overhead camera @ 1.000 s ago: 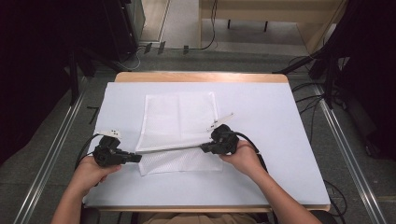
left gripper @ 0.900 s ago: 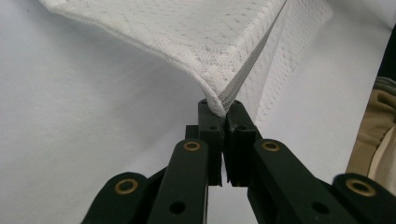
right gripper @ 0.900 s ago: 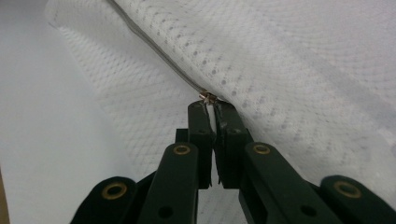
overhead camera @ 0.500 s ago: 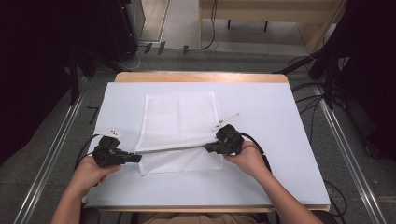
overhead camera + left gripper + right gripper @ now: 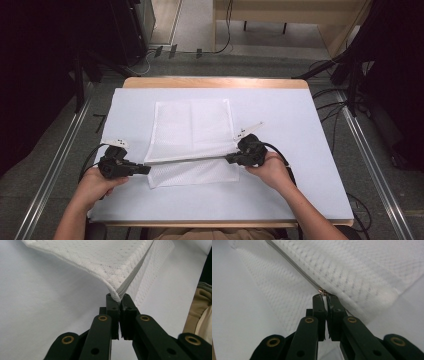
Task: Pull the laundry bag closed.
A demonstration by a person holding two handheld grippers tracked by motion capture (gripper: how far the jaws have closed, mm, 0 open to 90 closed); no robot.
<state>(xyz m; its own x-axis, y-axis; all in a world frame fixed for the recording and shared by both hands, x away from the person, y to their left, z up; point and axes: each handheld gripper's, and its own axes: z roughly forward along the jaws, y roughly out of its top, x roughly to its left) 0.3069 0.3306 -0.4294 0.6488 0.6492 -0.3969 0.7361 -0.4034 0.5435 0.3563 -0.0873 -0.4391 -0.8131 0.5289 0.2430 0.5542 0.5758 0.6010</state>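
- Left gripper (image 5: 119,300): jaws clenched on the near-left corner of the white mesh bag (image 5: 192,127).
- Right gripper (image 5: 325,298): jaws clamped on the bag's zipper end, its near-right corner.

a wooden table (image 5: 215,82) bears a white sheet (image 5: 300,170) under a mesh cloth (image 5: 192,125).

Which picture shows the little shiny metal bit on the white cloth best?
The right gripper view: the metal bit sits close up, just past the right gripper, on the edge of the cloth. The left gripper view shows the cloth's other pinched corner. In the high view the bit is too small to see.
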